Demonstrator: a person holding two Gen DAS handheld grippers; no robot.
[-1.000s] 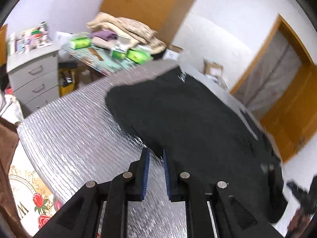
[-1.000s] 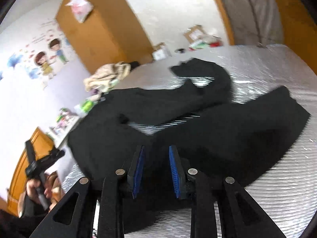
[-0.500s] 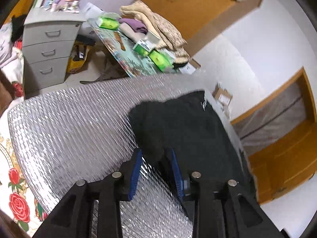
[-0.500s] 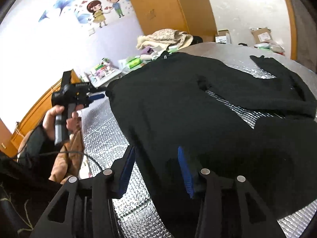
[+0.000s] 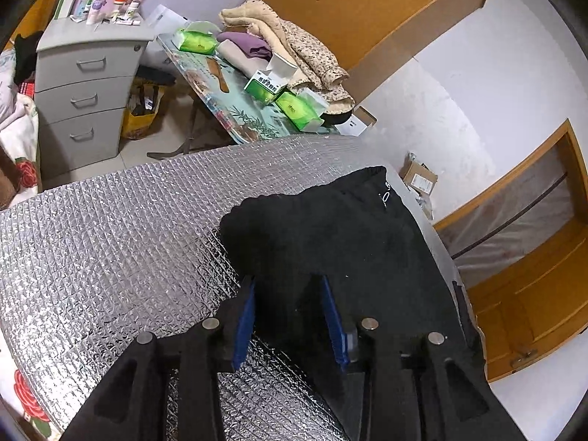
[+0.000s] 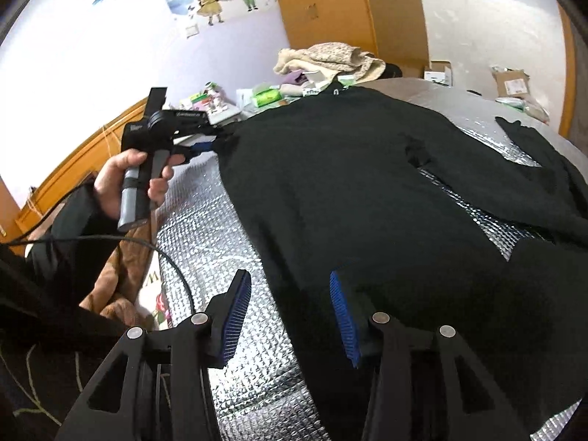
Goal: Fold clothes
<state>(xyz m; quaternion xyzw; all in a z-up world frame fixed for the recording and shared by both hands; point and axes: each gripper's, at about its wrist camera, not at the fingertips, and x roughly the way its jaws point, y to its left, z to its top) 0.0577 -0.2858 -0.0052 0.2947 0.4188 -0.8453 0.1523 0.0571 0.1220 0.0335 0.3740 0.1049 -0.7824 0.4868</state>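
A black long-sleeved garment (image 5: pixel 330 235) lies spread on the silver quilted mat (image 5: pixel 110 228). My left gripper (image 5: pixel 286 281) hangs over the garment's left edge; its jaws are opening, the cloth edge lies between them, and the blue pads do not press it. In the right wrist view the same garment (image 6: pixel 349 191) fills the mat (image 6: pixel 205 220), one sleeve (image 6: pixel 533 183) stretched to the right. My right gripper (image 6: pixel 288 275) stands open over the near left hem with cloth under its gap. A hand (image 6: pixel 125 176) holds the left gripper (image 6: pixel 205 145) at the garment's far left corner.
A grey drawer cabinet (image 5: pixel 81 88) and a side table (image 5: pixel 235 110) with tissue packs and piled clothes stand beyond the mat. A cardboard box (image 5: pixel 419 180) lies on the floor by the wooden door. Brown cloth (image 6: pixel 117 275) lies left of the mat.
Both grippers have opened from nearly shut to wide. The left rolled and settled over the garment's left edge. The right swung across to the near left hem.
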